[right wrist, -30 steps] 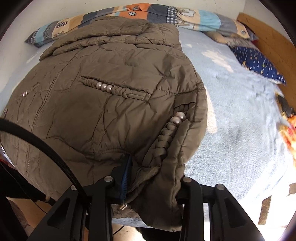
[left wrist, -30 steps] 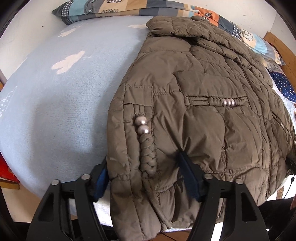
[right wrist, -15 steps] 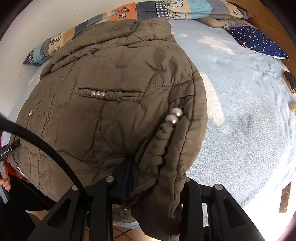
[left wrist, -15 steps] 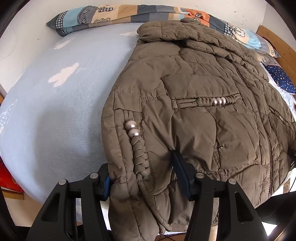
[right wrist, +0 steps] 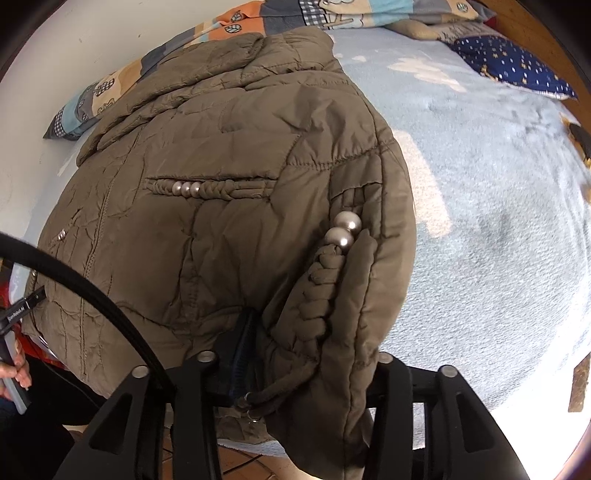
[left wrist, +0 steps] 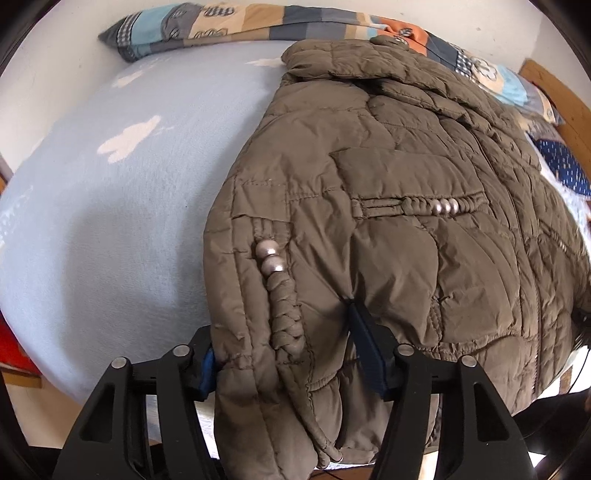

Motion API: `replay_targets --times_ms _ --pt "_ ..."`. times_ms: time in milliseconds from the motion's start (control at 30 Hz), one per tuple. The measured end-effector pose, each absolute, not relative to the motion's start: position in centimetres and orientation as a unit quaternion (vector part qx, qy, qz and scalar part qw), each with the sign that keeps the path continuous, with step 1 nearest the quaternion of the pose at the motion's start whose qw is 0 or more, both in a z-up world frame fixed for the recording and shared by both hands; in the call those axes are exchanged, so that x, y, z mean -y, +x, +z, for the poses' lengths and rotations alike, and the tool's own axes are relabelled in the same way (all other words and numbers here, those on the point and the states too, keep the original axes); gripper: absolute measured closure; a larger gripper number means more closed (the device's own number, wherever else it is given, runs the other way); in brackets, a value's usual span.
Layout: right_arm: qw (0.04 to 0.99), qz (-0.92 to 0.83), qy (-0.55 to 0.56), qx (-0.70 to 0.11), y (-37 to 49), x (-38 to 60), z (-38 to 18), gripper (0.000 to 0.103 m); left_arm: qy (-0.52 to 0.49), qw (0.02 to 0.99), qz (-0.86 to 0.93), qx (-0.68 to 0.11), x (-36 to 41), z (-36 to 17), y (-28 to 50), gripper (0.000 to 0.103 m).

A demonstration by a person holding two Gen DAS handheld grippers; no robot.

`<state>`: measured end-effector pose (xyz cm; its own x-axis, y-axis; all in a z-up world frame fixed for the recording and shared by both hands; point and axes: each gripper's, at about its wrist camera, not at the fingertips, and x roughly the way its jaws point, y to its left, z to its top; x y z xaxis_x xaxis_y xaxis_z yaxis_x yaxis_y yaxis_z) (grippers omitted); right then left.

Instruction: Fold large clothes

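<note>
Olive quilted jacket (left wrist: 388, 229) spread face-up on the pale blue bed (left wrist: 110, 206), collar toward the striped pillow (left wrist: 229, 26), hem overhanging the near edge of the bed. Left hand-held gripper (left wrist: 284, 354) clamped on the hem corner beside the braided cord with metal beads (left wrist: 271, 258); right hand-held gripper (right wrist: 306, 354) clamped likewise on the opposite hem corner of the jacket, next to its own beads (right wrist: 341, 230). Risks, judged: slick padded fabric slipping from either grip under the jacket's weight; uneven lift of the two corners skewing the fold; dangling cord ends snagging on the fingers; black cable (right wrist: 92, 295) crossing the jacket and catching.
</note>
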<state>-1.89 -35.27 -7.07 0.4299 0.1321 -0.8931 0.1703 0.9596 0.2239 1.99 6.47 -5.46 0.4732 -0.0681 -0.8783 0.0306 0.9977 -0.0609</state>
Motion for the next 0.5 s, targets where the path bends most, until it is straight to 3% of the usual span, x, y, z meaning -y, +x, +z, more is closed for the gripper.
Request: replay_targets --times_ms 300,467,500 --pt "0.827 -0.005 0.186 -0.53 -2.4 36.3 -7.2 0.048 -0.144 0.832 -0.053 -0.533 -9.9 -5.9 2.5 0.03" --pt "0.819 -0.001 0.212 -0.532 -2.9 37.1 -7.7 0.045 -0.13 0.834 -0.059 -0.533 -9.6 -6.0 2.3 0.031" --pt "0.818 -0.001 0.217 -0.532 -3.0 37.2 -7.8 0.045 -0.119 0.835 -0.059 -0.533 -9.4 -5.9 2.2 0.035"
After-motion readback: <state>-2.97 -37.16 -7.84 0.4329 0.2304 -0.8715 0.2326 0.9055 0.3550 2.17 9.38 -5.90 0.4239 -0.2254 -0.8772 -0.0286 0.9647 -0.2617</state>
